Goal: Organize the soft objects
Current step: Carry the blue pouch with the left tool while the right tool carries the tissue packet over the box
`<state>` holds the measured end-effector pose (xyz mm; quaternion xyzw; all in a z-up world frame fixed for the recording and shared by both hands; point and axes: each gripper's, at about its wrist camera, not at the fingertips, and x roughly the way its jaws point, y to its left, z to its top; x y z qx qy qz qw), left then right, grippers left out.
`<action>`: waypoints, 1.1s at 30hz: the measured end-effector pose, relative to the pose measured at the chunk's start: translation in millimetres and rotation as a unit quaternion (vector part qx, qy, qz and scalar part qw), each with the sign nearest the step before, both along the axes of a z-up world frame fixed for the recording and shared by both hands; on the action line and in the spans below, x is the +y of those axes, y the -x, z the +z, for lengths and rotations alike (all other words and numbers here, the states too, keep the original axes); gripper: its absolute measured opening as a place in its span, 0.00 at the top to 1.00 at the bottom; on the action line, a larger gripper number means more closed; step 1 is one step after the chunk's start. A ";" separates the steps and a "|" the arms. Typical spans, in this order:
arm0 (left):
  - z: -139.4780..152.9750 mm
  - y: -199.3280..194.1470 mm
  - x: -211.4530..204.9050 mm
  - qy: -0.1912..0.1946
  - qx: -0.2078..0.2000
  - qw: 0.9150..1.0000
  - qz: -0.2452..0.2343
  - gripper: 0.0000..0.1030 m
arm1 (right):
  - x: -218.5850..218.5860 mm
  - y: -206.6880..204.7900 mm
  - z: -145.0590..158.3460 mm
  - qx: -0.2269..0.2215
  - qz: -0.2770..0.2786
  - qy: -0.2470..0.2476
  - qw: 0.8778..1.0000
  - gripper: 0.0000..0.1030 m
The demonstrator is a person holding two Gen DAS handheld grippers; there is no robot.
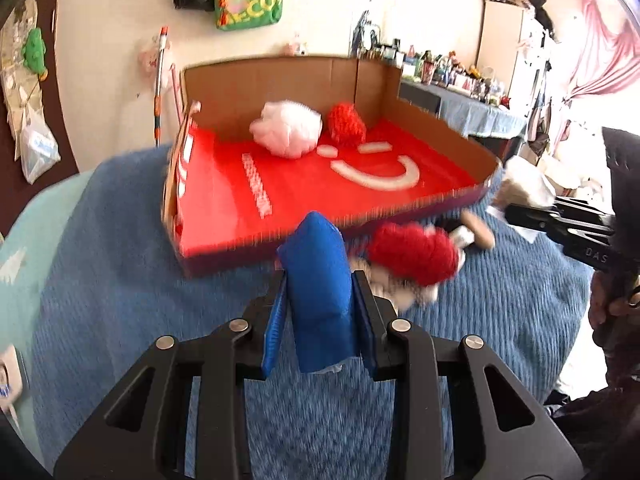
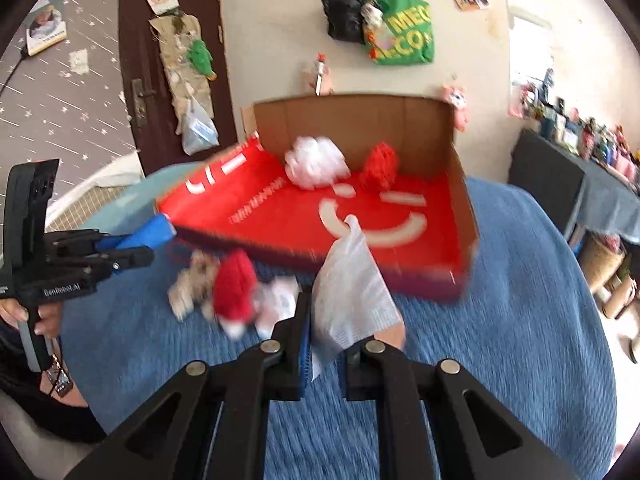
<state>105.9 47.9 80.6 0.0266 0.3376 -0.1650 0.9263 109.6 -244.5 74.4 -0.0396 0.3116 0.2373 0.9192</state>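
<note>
Two grippers: both tilted downward over the blue blanket [image 1: 120, 300], facing the box [image 1: 440, 208]
Left gripper [image 1: 320, 292]: clenched on a blue cushion [image 1: 320, 300], raised just before the box's front edge
Right gripper [image 2: 324, 320]: clamped on a white bag [image 2: 352, 288]
Box: holds a white puff [image 1: 286, 128] and red pompom [image 1: 347, 124]
Blanket: red yarn ball [image 1: 416, 254] beside the cushion

A lived-in home bedroom: blue blanket [image 2: 500, 320] on a bed, bags [image 2: 404, 32] hung on the wall, cluttered dresser [image 1: 460, 80].
</note>
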 end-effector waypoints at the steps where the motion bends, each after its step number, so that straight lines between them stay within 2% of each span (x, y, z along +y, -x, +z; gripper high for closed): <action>1: 2.9 -4.7 -0.9 -0.001 -0.002 1.000 0.000 0.71 | 5.0 -9.5 4.5 0.001 0.006 -0.005 1.000 0.88; 7: 11.5 -52.7 -10.3 -0.003 0.006 1.000 -0.018 0.71 | 26.1 -59.3 9.4 0.031 0.023 -0.019 0.999 0.88; 16: 0.1 -113.5 -36.5 -0.032 0.034 0.998 -0.047 0.71 | 41.0 -118.6 -11.8 0.097 0.033 -0.017 0.995 0.88; 24: -19.2 -145.1 -49.2 -0.048 0.067 0.996 -0.047 0.71 | 44.0 -141.1 -31.3 0.137 0.026 -0.008 0.990 0.88; 33: -32.3 -155.1 -53.2 -0.044 0.088 0.994 -0.048 0.71 | 43.3 -148.6 -40.9 0.149 0.023 -0.018 0.988 0.88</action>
